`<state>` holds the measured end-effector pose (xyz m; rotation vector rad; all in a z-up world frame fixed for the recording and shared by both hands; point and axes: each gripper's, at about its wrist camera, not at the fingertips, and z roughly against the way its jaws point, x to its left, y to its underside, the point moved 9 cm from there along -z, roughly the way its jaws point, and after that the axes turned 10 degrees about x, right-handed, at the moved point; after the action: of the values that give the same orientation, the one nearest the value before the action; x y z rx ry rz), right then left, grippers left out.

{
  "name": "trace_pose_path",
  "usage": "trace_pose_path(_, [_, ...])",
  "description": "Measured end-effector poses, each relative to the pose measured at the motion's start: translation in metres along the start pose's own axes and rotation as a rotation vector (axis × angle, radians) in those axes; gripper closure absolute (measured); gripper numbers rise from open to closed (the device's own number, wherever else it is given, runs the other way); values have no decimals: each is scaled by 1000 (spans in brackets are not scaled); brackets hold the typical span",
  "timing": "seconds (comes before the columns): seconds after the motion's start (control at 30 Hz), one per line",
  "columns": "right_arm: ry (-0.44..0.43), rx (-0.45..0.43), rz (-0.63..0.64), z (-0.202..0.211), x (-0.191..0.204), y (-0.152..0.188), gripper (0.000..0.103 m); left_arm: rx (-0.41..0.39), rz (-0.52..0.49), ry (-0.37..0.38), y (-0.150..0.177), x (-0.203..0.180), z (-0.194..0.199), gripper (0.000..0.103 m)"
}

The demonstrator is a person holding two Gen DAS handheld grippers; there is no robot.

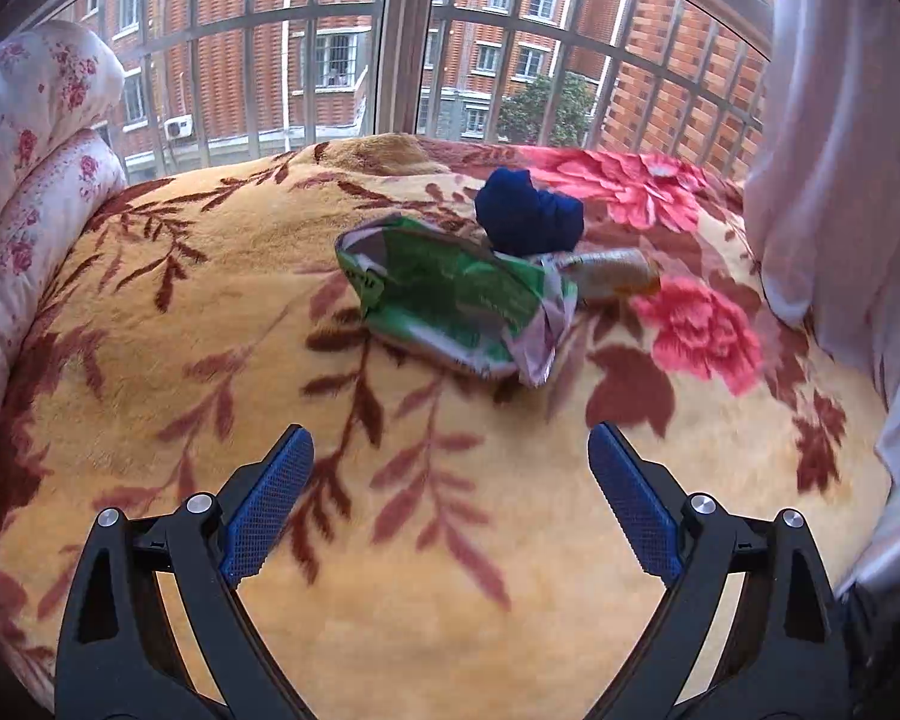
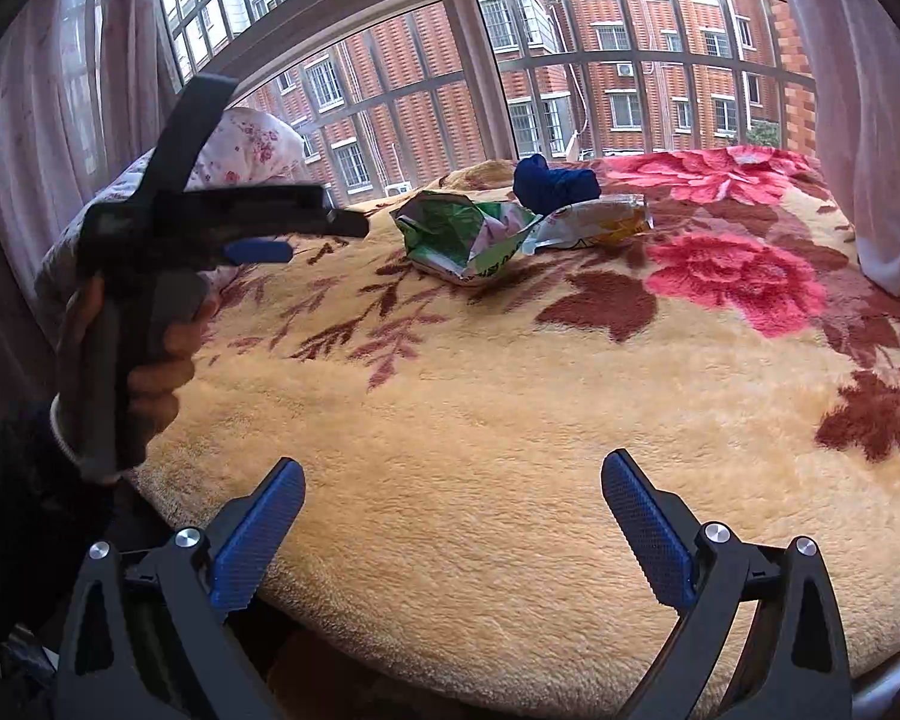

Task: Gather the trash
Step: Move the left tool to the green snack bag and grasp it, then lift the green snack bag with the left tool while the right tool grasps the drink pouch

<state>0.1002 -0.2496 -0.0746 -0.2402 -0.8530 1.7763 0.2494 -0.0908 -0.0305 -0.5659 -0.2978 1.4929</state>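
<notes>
A crumpled green and white snack bag lies on the flowered blanket. Behind it sits a dark blue balled cloth, and beside that a yellow and white wrapper. My left gripper hovers open above the blanket, short of the bag, with nothing between its fingers. My right gripper is open over the blanket's near part, farther from the trash. In the right wrist view the left gripper shows at the left, held by a hand.
A rolled white quilt with pink flowers lies along the bed's left side. A barred window stands behind the bed, with sheer curtains at the right and another curtain at the left.
</notes>
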Motion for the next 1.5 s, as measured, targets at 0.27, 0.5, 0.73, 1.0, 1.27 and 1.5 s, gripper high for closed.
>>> trace_pose_path(0.27, [-53, 0, -67, -9, -29, 4, 5, 88, 238, -26, -76, 3, -75, 12])
trace_pose_path(0.5, [-89, 14, -98, -20, -44, 10, 5, 182, 400, -7, -95, 15, -127, 12])
trace_pose_path(0.73, [-96, 10, -118, -23, -53, 11, 5, 169, 336, -72, -94, 14, -142, 46])
trace_pose_path(1.0, [-83, -1, -101, -16, -52, 2, 5, 131, 224, -12, -73, 17, -98, 90])
trace_pose_path(1.27, [-19, -6, 11, -15, -57, -42, 5, 48, 35, -102, -12, 25, -20, 91])
trace_pose_path(1.5, [-80, 24, -113, -52, -75, -111, 5, -8, -67, -210, 51, 37, 17, 91])
